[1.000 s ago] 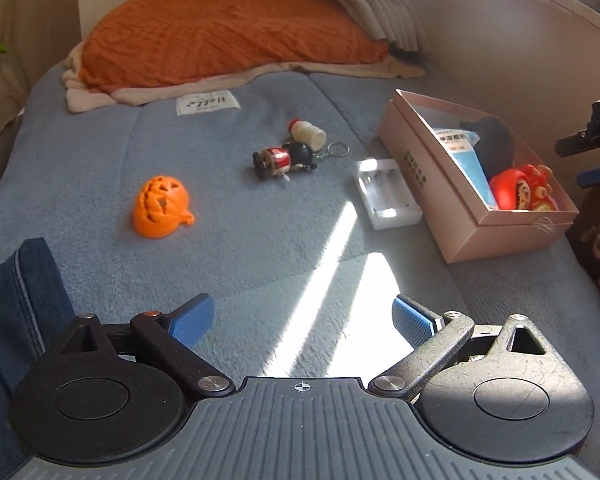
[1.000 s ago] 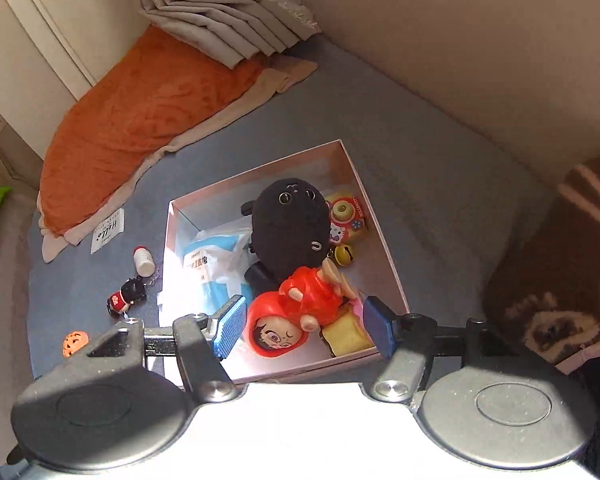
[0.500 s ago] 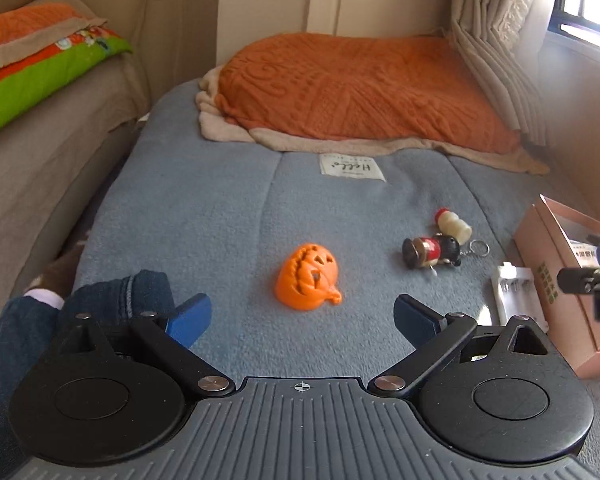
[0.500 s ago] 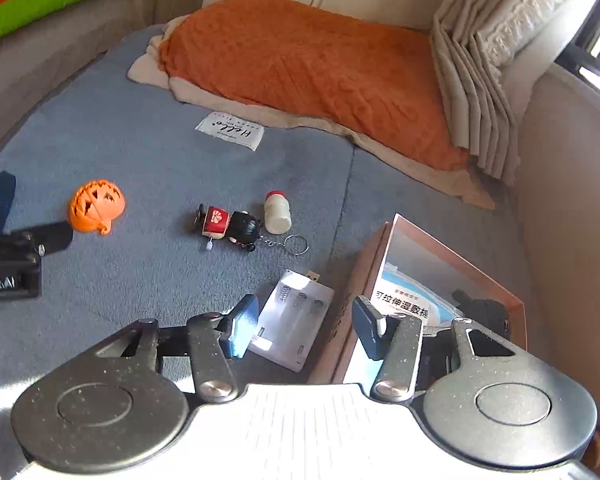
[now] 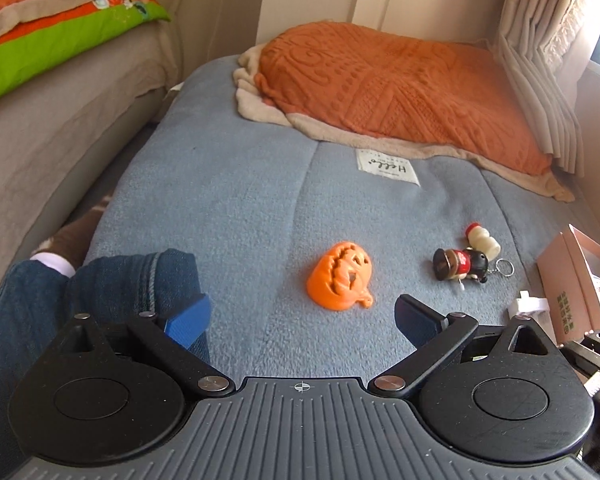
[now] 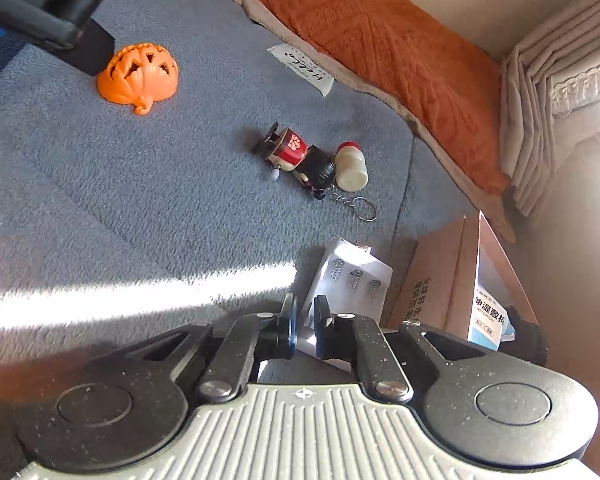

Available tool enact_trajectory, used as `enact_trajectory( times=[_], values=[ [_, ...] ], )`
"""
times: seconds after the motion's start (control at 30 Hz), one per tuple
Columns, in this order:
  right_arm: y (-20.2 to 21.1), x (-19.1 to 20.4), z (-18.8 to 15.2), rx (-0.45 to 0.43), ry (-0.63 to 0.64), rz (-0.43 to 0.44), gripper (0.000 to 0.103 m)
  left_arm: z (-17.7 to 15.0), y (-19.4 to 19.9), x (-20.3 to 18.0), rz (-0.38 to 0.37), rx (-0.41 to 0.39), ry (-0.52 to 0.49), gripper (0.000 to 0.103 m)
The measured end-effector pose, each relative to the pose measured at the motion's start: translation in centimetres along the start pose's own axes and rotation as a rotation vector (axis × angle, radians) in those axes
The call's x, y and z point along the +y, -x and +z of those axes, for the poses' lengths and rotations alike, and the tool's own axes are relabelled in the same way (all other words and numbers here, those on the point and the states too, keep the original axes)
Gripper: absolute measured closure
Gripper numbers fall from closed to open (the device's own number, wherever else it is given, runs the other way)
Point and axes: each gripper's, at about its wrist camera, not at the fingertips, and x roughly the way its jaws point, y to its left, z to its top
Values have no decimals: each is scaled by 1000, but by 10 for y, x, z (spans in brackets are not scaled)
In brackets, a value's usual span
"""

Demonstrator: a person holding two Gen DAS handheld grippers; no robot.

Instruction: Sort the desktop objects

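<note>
- My right gripper (image 6: 304, 328) has its jaws closed, or nearly so, on the near edge of the flat white plastic screw packet (image 6: 350, 276), whose long axis runs away from me.
- The open pink cardboard box (image 6: 440, 280) sits just right of it.
- My left gripper (image 5: 300, 316) is wide open and empty; the orange plastic pumpkin (image 5: 340, 278) lies just beyond it on the blue blanket (image 5: 228, 200).

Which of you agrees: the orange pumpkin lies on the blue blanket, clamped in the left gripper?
Not clamped. The orange pumpkin lies on the blue blanket, ahead of the open left gripper, untouched; the left wrist view shows it.
</note>
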Motion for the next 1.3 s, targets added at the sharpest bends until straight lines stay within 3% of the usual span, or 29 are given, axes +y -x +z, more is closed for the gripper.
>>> enact_trajectory(
  times=[0.2, 0.3, 0.43, 0.6, 0.73, 0.83, 0.9, 0.93, 1.07, 1.2, 1.3],
  values=[
    [56, 14, -40, 9, 14, 252, 95, -4, -3, -4, 7, 21, -22, 2],
    [81, 0, -41, -22, -25, 346, 95, -4, -1, -4, 1, 28, -16, 2],
    [61, -59, 7, -53, -224, 314, 84, -5, -5, -1, -26, 80, 35, 2],
    [-26, -116, 72, 9, -489, 264, 60, -12, -13, -8, -54, 147, 4, 1],
    [-77, -110, 104, 23, -562, 174, 59, -20, -21, -17, -80, 195, -40, 1],
    [-104, -100, 115, 66, -561, 174, 60, -23, -25, -20, -87, 211, -47, 1],
    [-116, -94, 116, 104, -532, 164, 71, -24, -27, -23, -84, 215, -53, 0],
    [-118, -92, 116, 112, -515, 162, 76, -23, -28, -23, -84, 216, -53, 0],
    [-100, -85, 105, 66, -446, 176, 76, -23, -29, -22, -88, 217, -44, 0],
    [-56, -90, 87, 18, -446, 269, 76, -23, -29, -23, -85, 217, -50, 0],
    [-24, -93, 71, 16, -464, 393, 76, -24, -28, -23, -79, 212, -61, 0]
  ],
)
